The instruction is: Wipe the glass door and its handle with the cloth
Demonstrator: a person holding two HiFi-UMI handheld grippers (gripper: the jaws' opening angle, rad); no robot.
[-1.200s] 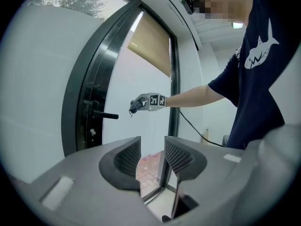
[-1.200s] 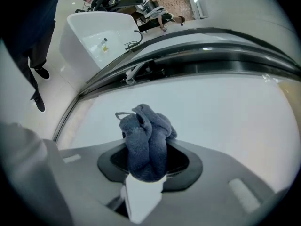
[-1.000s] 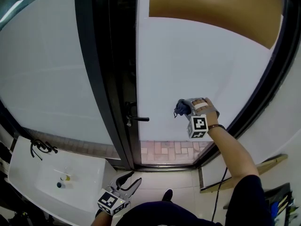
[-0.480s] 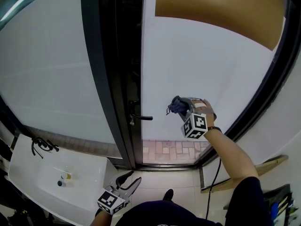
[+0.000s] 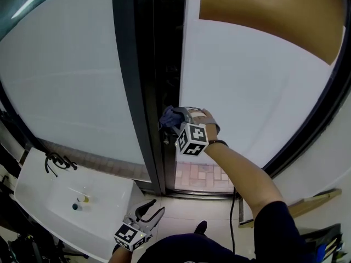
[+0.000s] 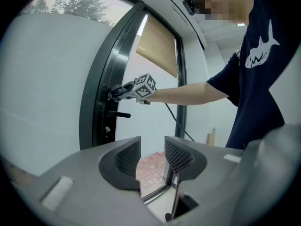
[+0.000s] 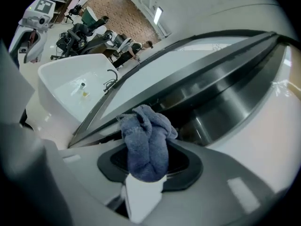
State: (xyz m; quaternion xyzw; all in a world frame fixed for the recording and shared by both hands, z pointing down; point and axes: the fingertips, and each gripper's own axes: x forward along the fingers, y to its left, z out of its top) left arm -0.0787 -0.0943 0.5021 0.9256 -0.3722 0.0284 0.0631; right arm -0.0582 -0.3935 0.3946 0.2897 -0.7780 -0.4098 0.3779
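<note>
The frosted glass door [image 5: 258, 92] stands in a black frame [image 5: 134, 92]. My right gripper [image 5: 174, 120] is shut on a bunched blue-grey cloth [image 5: 170, 115], held against the door's dark edge just above the black lever handle [image 6: 120, 114]. In the head view the cloth and gripper cover most of that handle. The right gripper view shows the cloth [image 7: 148, 140] between the jaws, right at the dark frame [image 7: 221, 93]. My left gripper [image 5: 149, 210] hangs low near the floor, open and empty [image 6: 153, 157], apart from the door.
A white sink [image 5: 33, 196] with a black faucet [image 5: 55, 162] sits at the lower left. A tan roller blind [image 5: 269, 15] covers the top of the door. A wooden strip [image 5: 315, 197] leans at the lower right. A cable [image 5: 233, 212] hangs under my right arm.
My right gripper has carried the cloth left from the middle of the glass pane to the door's edge by the handle. The left gripper has stayed low and open.
</note>
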